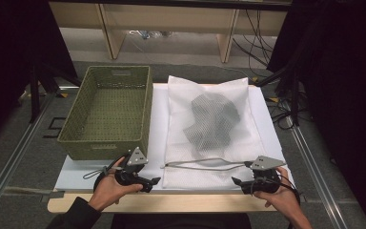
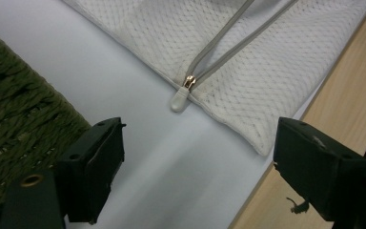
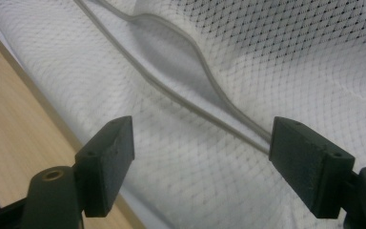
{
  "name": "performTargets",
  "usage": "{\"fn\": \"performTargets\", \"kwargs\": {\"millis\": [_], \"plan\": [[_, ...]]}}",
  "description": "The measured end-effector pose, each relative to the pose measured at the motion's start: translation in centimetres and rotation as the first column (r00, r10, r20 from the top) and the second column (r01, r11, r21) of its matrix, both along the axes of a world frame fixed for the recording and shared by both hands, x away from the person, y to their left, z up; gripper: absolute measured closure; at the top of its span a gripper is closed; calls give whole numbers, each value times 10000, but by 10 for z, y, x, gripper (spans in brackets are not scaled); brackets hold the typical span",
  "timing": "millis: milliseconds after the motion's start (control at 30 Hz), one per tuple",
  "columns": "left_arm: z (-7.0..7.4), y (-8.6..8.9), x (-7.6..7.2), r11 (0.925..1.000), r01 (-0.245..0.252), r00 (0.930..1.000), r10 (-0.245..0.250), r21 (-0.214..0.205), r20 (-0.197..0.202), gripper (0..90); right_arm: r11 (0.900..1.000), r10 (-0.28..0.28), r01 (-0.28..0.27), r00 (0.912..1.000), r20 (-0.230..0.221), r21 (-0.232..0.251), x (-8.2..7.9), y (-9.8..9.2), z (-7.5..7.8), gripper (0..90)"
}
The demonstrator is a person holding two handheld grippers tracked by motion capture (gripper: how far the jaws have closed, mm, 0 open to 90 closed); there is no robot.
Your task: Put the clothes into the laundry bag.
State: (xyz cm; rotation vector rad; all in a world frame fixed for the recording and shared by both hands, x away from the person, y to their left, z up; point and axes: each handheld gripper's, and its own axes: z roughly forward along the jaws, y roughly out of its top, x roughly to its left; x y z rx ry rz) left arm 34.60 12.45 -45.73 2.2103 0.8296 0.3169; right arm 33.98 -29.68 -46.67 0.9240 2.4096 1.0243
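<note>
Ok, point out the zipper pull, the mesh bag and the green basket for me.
zipper pull (image 2: pixel 178 100), left gripper view, on its white tab.
mesh bag (image 1: pixel 181 157), high view, on bare netting.
green basket (image 1: pixel 102 145), high view, on its near wall.

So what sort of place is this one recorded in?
Probably a lab or studio set up for recording, not a home: black curtains at the sides, loose cables on the floor, metal rails flanking the table.

Grey floor (image 1: pixel 24 138), black curtains (image 1: pixel 9 47), wooden shelving (image 1: pixel 171 19).
</note>
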Motion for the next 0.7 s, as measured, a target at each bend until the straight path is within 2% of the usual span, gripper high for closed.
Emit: {"fn": "performTargets", "kwargs": {"millis": [33,100,267,333,367,467,700], "plan": [[0,-1,-1,10000,27,10000,-27,-82,-29,171,9999,123,-122,9999,119,-77,0,-1,-1,239],[1,-1,0,10000,71,10000,-71,-60,0,171,9999,-116,116,9999,-68,-11,-4,-3,-1,237],[2,-1,0,9999,35,10000,-35,-95,25,171,9995,-266,268,9995,161,-152,-6,-9,-2,238],[2,-2,0,9999,18,10000,-18,-124,8,171,9993,-347,349,9993,116,-132,-7,-9,-2,238],[2,-2,0,9999,47,10000,-47,-103,23,171,9997,-171,174,9997,195,-173,-6,-9,-2,237],[1,-1,1,10000,-13,10000,13,17,23,171,9995,-233,236,9996,136,-197,-7,-8,-2,238],[0,-4,4,10000,13,10000,-14,-89,-75,171,9995,-225,229,9996,183,-225,-6,-8,-2,238]]}}
